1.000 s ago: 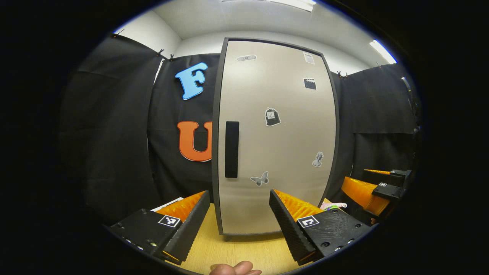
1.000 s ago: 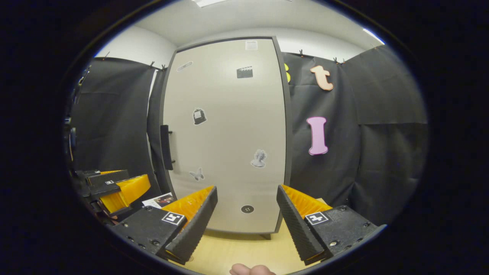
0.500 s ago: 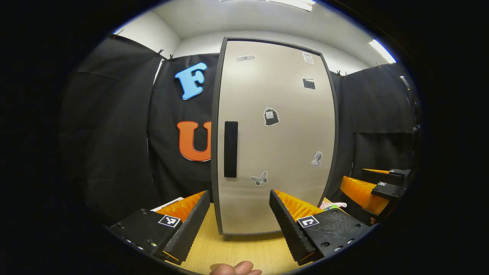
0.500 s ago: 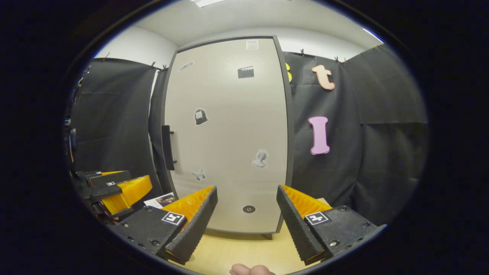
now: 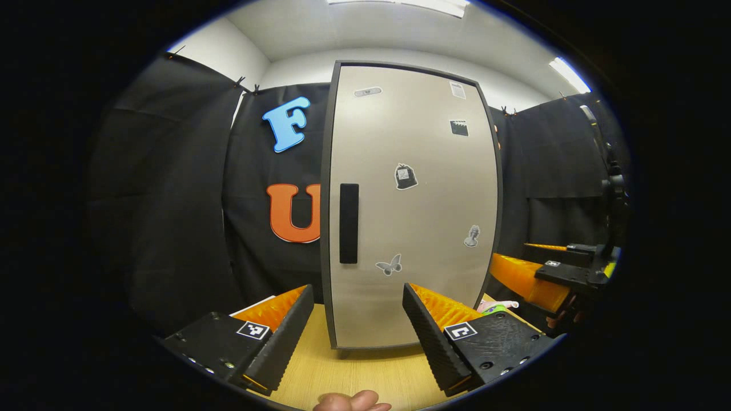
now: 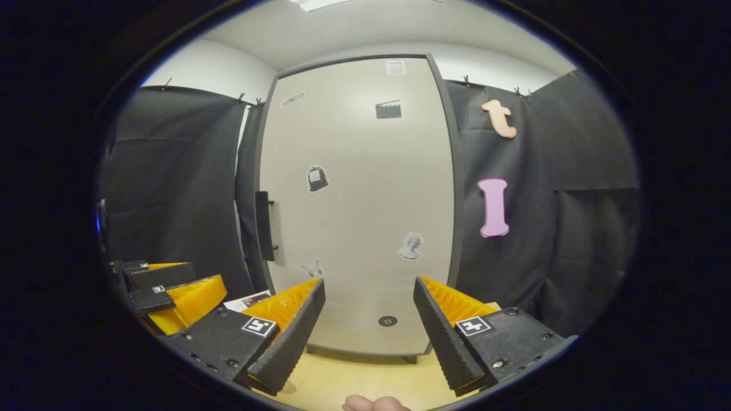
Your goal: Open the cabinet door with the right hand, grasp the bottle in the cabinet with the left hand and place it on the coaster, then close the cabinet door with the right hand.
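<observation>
Cabinet door point(image 6: 360, 200) is shut, handle point(image 6: 263, 225) untouched; right gripper point(image 6: 368, 317) and left gripper point(image 5: 358, 319) are held back with jaws spread, presumably pre-approach.

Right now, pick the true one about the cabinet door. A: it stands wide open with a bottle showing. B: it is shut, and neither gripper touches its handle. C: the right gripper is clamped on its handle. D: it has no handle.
B: the door sits flush in its frame, and the handle stands free, with the open left gripper and open right gripper both short of it.
</observation>
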Motion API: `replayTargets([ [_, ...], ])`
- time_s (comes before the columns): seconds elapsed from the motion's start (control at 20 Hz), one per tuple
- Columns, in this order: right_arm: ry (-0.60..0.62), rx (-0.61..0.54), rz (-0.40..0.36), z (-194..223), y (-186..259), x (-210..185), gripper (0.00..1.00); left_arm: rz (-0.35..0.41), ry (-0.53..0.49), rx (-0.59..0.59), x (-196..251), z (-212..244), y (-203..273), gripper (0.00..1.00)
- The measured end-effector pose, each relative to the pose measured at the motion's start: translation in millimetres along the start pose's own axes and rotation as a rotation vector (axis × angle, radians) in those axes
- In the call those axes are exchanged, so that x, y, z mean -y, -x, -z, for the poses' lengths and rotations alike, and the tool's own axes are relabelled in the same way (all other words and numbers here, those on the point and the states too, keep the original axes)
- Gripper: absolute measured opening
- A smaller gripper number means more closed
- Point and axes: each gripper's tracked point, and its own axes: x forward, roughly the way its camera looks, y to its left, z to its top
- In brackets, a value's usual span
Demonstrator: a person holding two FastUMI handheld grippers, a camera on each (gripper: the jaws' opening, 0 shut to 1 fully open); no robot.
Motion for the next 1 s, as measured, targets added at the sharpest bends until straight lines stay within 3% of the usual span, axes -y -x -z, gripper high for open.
replayTargets([
  [0.8, 0.092, 0.022, -0.313, -11, -118, -161, 1.0, -0.208, 0.008, 0.012, -73, 6, 144, 0.95],
  [0.9, 0.11, 0.022, -0.328, -9, -131, -178, 1.0, -0.219, -0.002, 0.015, -74, 1, 158, 0.95],
  [1.0, 0.138, 0.013, -0.295, -6, -145, -184, 1.0, -0.245, -0.029, 0.016, -79, 0, 168, 0.95],
])
